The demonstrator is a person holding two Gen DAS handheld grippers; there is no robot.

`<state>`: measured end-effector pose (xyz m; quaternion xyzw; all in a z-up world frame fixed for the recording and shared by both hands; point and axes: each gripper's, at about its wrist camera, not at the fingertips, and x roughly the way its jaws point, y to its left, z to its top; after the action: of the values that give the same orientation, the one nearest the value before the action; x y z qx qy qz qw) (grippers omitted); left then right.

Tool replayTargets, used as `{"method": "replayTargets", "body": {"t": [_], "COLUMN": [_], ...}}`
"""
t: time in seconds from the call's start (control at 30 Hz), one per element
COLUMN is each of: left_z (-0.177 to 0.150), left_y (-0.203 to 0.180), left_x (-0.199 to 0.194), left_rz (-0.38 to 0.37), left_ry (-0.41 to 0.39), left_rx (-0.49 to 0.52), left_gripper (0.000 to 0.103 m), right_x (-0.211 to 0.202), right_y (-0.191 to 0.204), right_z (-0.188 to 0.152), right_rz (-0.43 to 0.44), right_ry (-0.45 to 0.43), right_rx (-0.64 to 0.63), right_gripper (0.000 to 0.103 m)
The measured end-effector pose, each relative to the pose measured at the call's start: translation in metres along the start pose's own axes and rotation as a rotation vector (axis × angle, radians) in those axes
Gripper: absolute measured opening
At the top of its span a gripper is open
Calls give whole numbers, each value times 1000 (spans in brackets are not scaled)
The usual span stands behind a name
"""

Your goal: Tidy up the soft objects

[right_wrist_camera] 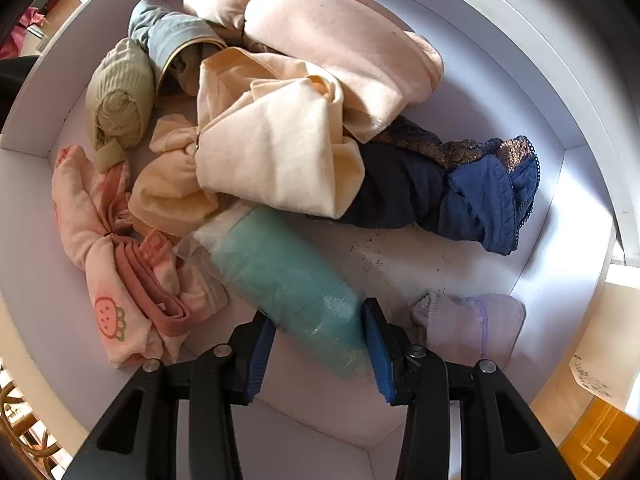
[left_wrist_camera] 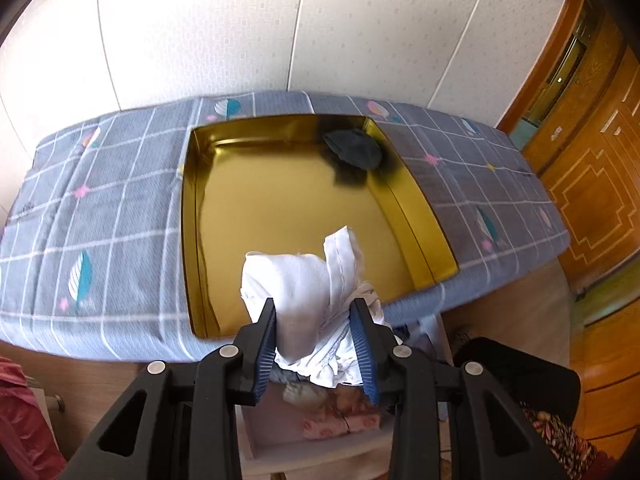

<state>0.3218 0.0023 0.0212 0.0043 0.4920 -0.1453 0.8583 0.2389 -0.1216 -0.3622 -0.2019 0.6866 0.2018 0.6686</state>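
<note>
So far: we count dark cloth [left_wrist_camera: 354, 148] in gold tray [left_wrist_camera: 192, 200]; left gripper [left_wrist_camera: 316, 340] clamps white garment [left_wrist_camera: 304, 292]; right gripper [right_wrist_camera: 320, 344] squeezes teal wrapped roll [right_wrist_camera: 280, 276]; drawer [right_wrist_camera: 560, 160] pile remains.

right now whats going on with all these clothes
A person is sorting soft garments with two handheld grippers. The left gripper is shut on a bunched white cloth, held above the near edge of a gold tray that has one dark bundle in its far corner. The right gripper points down into a white bin of rolled clothes, its pads against a teal wrapped roll.
</note>
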Motion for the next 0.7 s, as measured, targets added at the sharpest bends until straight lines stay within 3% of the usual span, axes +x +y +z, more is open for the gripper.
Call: {"method": "replayTargets", "body": {"t": [0.17,0.7], "left_z": [37,115], "left_y": [3,0], "left_x": [23,112], "left_rz": [64,144], "left_ry": [11,91], "left_rx": [6,-19], "left_gripper": [35,35], "right_x": [-2,-3], "right_y": [1,-14], "right_z": [0,-3], "right_rz": [-5,33], "right_ry": [-5,-22], "right_rx": [14,82], "right_gripper": [44,44]}}
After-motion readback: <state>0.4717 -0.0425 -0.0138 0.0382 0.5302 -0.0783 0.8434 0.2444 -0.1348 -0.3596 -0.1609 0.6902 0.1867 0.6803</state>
